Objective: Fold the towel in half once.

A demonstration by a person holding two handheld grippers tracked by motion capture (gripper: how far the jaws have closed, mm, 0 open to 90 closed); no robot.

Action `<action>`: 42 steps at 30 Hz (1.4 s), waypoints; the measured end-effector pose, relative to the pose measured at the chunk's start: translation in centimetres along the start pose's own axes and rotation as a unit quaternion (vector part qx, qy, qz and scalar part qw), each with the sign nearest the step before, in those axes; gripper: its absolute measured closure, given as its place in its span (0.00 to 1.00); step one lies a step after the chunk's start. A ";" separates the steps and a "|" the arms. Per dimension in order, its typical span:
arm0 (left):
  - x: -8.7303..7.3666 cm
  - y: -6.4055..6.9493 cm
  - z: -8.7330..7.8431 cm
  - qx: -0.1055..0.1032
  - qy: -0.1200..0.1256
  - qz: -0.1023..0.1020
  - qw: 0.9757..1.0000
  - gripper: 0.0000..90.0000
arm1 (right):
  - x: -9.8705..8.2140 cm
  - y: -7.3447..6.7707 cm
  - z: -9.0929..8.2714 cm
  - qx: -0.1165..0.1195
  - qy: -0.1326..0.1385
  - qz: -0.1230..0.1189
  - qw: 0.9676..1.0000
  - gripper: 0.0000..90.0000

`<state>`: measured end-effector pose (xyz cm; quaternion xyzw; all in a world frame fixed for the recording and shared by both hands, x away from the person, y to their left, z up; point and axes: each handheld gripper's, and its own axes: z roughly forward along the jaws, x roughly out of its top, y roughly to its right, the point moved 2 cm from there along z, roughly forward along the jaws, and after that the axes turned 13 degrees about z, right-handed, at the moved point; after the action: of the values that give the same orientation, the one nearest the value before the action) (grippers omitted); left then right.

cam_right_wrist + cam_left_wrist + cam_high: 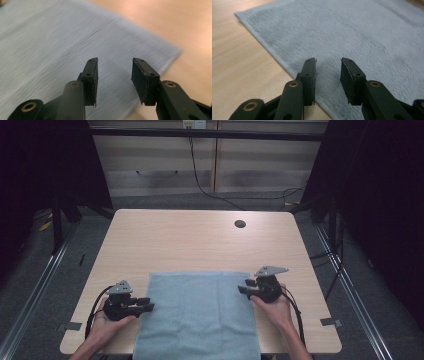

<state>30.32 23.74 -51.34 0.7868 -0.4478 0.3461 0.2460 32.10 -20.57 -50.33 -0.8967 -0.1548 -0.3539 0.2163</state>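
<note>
Where the high view looks down on the scene, a pale wooden table takes up most of the middle, with grey floor around it and a dark curtain on either side. Across the near half of the table lies a light blue towel, spread flat, its near edge reaching the table's front edge and its far edge running straight across the middle of the board. A small dark round hole sits in the tabletop well beyond the towel, toward the far right corner.

At the towel's left side the person's left hand holds the left gripper, whose tips reach just onto the cloth's left border. In the left gripper view its jaws stand apart (nothing between the pads) over the hemmed edge of the towel, bare wood to the left.

At the towel's right side the right hand holds the right gripper, pointing at the far right corner of the cloth. In the right gripper view, which is blurred, its jaws are likewise spread and grip nothing, with the towel beneath them and its corner close by.
</note>
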 end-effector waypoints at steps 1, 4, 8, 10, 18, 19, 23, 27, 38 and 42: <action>0.4 -0.9 0.1 0.007 0.011 -0.010 1.000 0.72 | 0.5 0.7 0.5 -0.009 -0.002 0.003 1.000 0.63; 1.1 -2.7 0.5 0.019 0.026 -0.032 0.999 0.71 | 1.7 2.1 1.7 -0.022 -0.007 0.014 1.000 0.63; 1.6 -4.5 0.8 0.034 0.028 -0.046 0.998 0.69 | 2.1 2.9 2.6 -0.028 -0.006 0.024 0.999 0.63; 1.9 -5.6 1.0 0.044 0.025 -0.057 0.997 0.68 | 2.1 3.0 2.8 -0.030 -0.011 0.026 0.999 0.63; 2.9 -7.9 3.1 0.068 0.021 -0.078 0.994 0.62 | 1.8 2.9 3.1 -0.043 -0.017 0.009 0.999 0.69; 2.8 -8.0 3.4 0.065 0.022 -0.078 0.995 0.61 | 1.8 2.8 3.1 -0.039 -0.018 0.010 0.999 0.74; 2.7 -7.8 3.7 0.061 0.025 -0.070 0.995 0.60 | 1.7 2.5 3.1 -0.014 -0.025 0.011 1.000 0.88; 2.8 -7.5 4.0 0.056 0.022 -0.055 0.997 0.70 | 1.6 2.5 2.9 0.002 -0.020 0.018 1.000 0.92; 4.2 -6.4 1.4 0.032 0.073 -0.047 0.996 0.96 | 3.4 1.5 -0.3 0.034 0.033 0.020 0.999 0.93; 6.1 -6.2 -1.0 0.039 0.108 -0.039 0.993 0.96 | 5.6 0.5 -2.9 0.048 0.070 0.007 0.996 0.93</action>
<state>37.68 24.12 -46.50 0.7708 -0.3739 0.4365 0.2749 34.60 -21.76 -44.67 -0.8596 -0.1499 -0.4061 0.2716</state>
